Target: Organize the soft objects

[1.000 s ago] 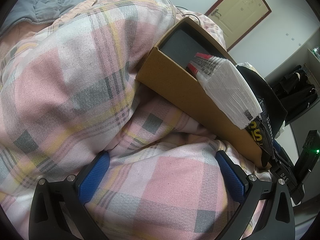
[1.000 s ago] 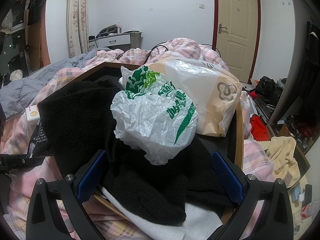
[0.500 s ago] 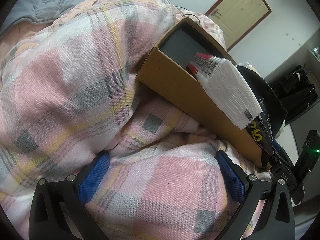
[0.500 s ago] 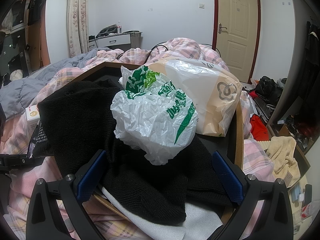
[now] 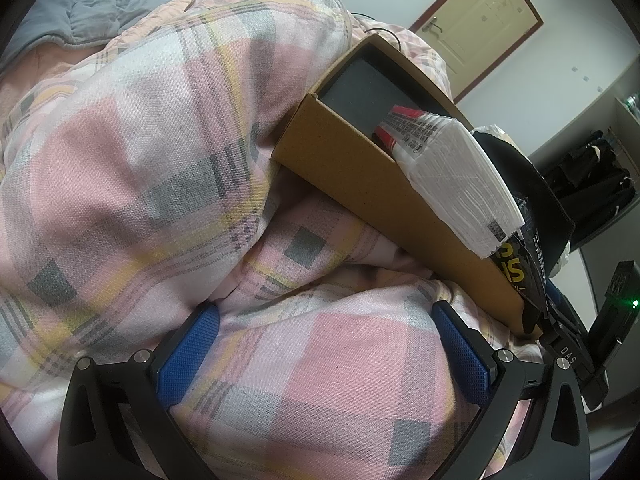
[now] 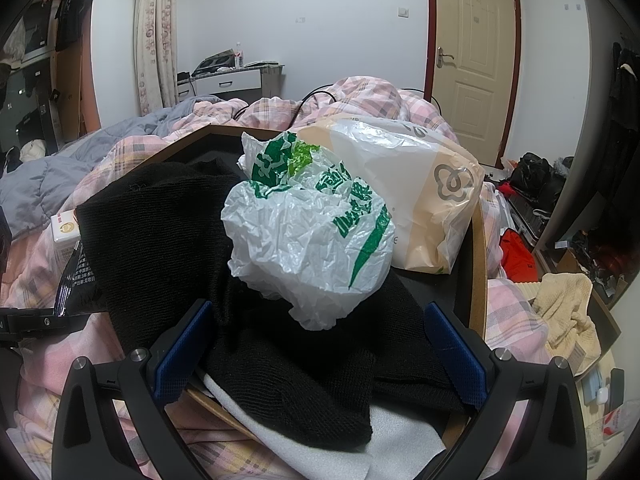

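- Cardboard box [image 5: 360, 172]: brown, matte, corrugated, set tilted on the plaid quilt [image 5: 140, 140]; long axis running from the lower right of the left wrist view up toward the cream door [image 5: 476, 28]; dark grey foam lining visible in the far end.
- White plastic-wrapped pack [image 5: 460, 180] with red-and-white printed end: lying along the box's near wall, leaning over its rim, long axis matching the box's.
- Black foil packet with yellow print [image 5: 516, 260]: just beyond the white pack, hanging down past the box's near corner.
- Black knit garment [image 6: 168, 232]: coarse, soft, heaped inside the box and spilling over its near edge, onto a white foam sheet [image 6: 392, 432].
- Crumpled white plastic bag with green print [image 6: 312, 240]: thin, crinkled, roughly ball-shaped, resting on top of the knit, near the box's middle.
- Beige and clear plastic bag [image 6: 420, 192]: smoother, bulkier, touching the crumpled bag from behind, against the box's far right wall.
- Quilt: soft, puffy, pink, grey and yellow checks, bulging up beside and under the box.
- Left gripper [image 5: 324, 340]: spread wide, blue ribbed pads [image 5: 188, 356] straddling a quilt bulge just short of the box, holding nothing.
- Right gripper [image 6: 316, 344]: spread wide, over the box's near edge, knit and crumpled bag lying between the fingers, nothing clamped.
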Action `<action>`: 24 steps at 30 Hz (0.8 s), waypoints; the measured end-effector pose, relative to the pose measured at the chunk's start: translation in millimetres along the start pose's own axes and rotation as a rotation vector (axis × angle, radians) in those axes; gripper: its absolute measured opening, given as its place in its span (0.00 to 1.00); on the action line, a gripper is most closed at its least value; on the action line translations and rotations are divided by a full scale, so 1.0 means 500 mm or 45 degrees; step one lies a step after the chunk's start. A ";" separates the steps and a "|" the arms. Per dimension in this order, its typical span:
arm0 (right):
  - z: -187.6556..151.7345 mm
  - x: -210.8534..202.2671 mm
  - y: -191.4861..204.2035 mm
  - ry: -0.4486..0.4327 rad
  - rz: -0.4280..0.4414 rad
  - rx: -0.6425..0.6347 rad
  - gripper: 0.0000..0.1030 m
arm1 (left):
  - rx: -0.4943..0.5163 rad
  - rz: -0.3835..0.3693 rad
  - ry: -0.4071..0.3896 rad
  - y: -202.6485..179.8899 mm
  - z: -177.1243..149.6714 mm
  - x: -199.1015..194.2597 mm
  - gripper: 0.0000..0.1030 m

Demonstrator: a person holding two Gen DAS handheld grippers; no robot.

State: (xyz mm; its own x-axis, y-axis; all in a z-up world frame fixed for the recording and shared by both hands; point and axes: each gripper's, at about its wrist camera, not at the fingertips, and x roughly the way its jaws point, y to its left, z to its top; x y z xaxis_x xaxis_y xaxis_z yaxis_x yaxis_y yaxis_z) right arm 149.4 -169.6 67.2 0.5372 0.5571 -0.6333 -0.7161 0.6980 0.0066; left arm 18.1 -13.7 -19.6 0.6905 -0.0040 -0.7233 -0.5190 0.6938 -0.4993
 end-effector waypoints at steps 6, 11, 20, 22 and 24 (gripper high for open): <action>0.000 0.000 0.000 0.000 0.000 -0.001 0.99 | -0.002 -0.004 0.000 0.002 0.000 0.000 1.00; 0.000 -0.001 0.000 0.000 0.000 -0.001 0.99 | 0.001 0.005 0.004 0.000 0.000 0.000 1.00; -0.001 0.000 0.003 -0.001 0.001 0.001 0.99 | 0.035 -0.104 0.050 0.011 0.034 -0.006 1.00; -0.001 0.000 0.003 0.000 0.003 0.003 0.99 | -0.035 -0.196 -0.004 0.029 0.044 -0.034 1.00; 0.000 -0.001 0.003 0.000 0.001 0.001 0.99 | -0.041 -0.242 -0.117 0.032 0.054 -0.076 1.00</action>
State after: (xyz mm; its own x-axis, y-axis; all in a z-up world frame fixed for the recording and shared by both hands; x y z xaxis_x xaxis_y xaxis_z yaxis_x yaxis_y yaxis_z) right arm 148.0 -168.8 67.2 0.5365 0.5579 -0.6331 -0.7163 0.6977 0.0079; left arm -2.7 16.9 12.8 0.8197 -0.0661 -0.5690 -0.3897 0.6636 -0.6385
